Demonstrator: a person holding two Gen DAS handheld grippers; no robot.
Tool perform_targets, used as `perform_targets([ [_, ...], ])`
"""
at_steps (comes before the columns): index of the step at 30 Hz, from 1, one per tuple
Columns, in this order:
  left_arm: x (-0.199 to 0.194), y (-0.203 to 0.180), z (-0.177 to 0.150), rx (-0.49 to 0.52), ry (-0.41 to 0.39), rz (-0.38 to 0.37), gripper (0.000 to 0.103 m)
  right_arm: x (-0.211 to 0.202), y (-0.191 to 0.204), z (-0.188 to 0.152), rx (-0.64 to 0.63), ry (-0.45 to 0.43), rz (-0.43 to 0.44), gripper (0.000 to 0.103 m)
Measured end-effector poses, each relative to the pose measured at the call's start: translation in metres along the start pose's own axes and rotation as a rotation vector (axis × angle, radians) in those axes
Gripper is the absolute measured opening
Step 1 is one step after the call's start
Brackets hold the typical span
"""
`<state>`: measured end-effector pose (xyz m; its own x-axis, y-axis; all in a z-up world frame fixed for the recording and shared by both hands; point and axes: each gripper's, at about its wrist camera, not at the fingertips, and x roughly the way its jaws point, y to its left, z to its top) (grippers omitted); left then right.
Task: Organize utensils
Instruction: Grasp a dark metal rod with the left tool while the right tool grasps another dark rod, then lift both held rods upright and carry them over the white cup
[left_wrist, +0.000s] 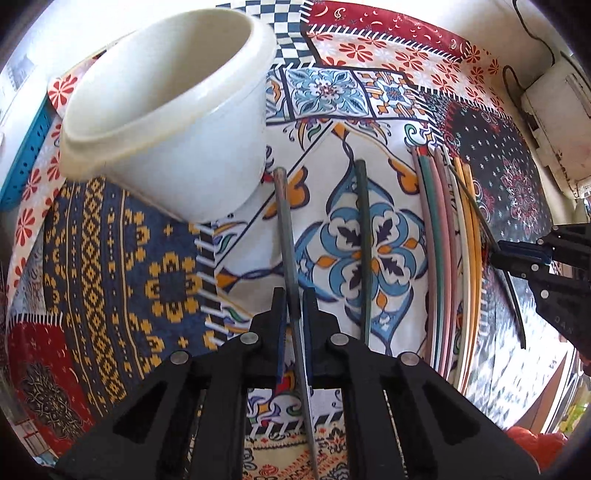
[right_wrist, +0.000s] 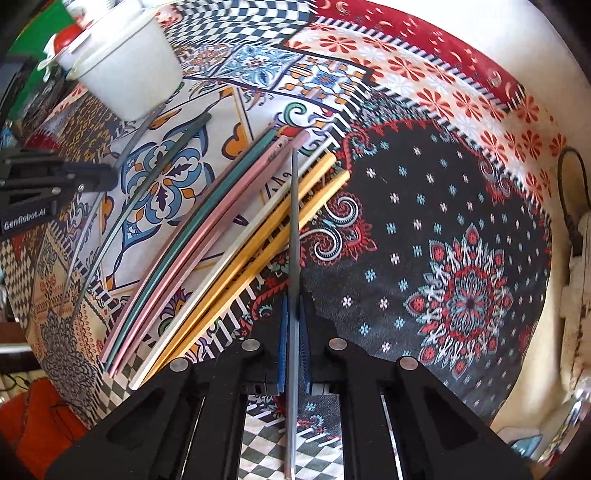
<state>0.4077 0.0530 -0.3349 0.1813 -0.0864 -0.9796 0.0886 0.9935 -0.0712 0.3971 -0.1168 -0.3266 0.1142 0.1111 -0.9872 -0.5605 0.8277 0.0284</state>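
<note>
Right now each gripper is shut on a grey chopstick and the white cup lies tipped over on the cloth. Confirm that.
One thing is wrong: the white cup stands upright on the cloth, as the left wrist view shows. The rest holds: the left gripper is shut on a grey chopstick, and the right gripper on another grey chopstick.

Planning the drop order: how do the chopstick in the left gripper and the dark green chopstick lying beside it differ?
The grey chopstick is clamped in the left gripper; the dark green chopstick lies free on the cloth. The grey one runs slightly slanted, the green nearly straight. Both are slim, dark and alike in length.
</note>
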Motion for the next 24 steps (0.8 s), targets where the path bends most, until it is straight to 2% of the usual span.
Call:
perform_targets([
  [7, 0.007, -0.014, 0.008, 0.008, -0.017, 0.026, 0.005, 0.000, 0.008, 0.014, -0.013, -0.022, -0.006, 0.006],
  [12, -0.007, -0.006, -0.015, -0.042, -0.051, 0.013, 0.005, -0.021, 0.013, 0.016, 0.014, -0.080, -0.005, 0.006],
  [19, -0.055, 0.004, -0.038, -0.112, -0.188, 0.026, 0.005, -0.052, 0.007, 0.021, 0.054, -0.188, 0.034, 0.005],
  [24, -0.088, 0.005, -0.053, -0.145, -0.288, 0.061, 0.005, -0.079, 0.002, -0.003, 0.076, -0.255, 0.059, 0.005],
])
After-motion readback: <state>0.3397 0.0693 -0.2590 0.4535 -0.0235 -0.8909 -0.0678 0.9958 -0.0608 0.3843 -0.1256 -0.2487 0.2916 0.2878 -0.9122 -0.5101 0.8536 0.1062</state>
